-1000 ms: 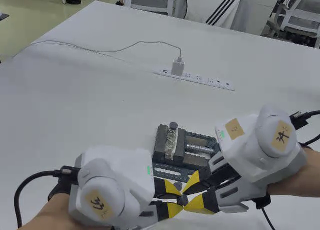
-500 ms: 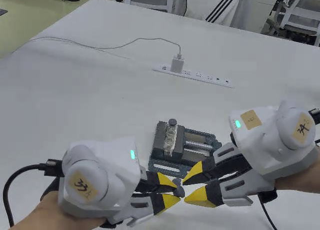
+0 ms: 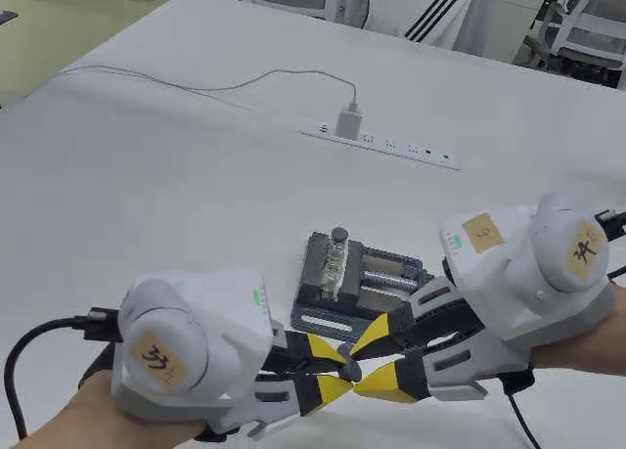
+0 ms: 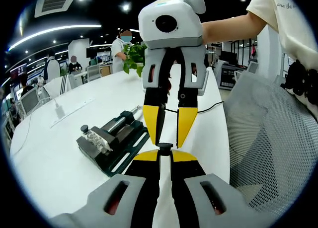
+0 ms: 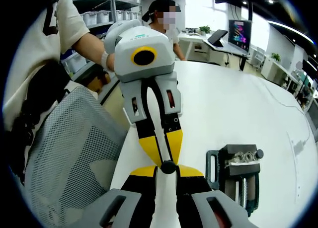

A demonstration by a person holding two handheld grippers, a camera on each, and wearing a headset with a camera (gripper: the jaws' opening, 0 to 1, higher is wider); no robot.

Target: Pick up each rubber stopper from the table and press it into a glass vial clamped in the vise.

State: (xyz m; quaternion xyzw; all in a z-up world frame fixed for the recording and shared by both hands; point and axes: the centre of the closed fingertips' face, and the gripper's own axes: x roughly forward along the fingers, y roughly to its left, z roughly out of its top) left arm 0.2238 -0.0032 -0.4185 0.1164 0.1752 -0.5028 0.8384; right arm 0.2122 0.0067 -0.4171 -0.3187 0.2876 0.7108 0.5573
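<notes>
**Head view: jaw tips meet at the rubber stopper (image 3: 350, 373)**

Half a second earlier, a clear gap separates your two grippers. That gap is now closed. The right gripper (image 3: 364, 373) stands tip to tip with the left gripper (image 3: 338, 375), low in the head view and on your side of the vise (image 3: 383, 294). Judged from this, a hand-over or re-grip of the stopper is under way, and the pressing step is not yet begun.

Left gripper view: the left jaws are clenched on the small dark stopper, which sits just proud of their yellow tips. The right jaws come in from above, parted, with one tip on each side of the stopper. Whether they touch it cannot be told.

Right gripper view: a strip of white table (image 5: 238, 104) shows between the right jaws, so treat them as released. The stopper sits at their tips.

The glass vial (image 3: 336, 265) is clamped in the vise, just beyond the meeting tips, with a dark cap at its far end. Whether it stands or lies in the clamp cannot be told. The held stopper is near the vise, not at the vial.
</notes>
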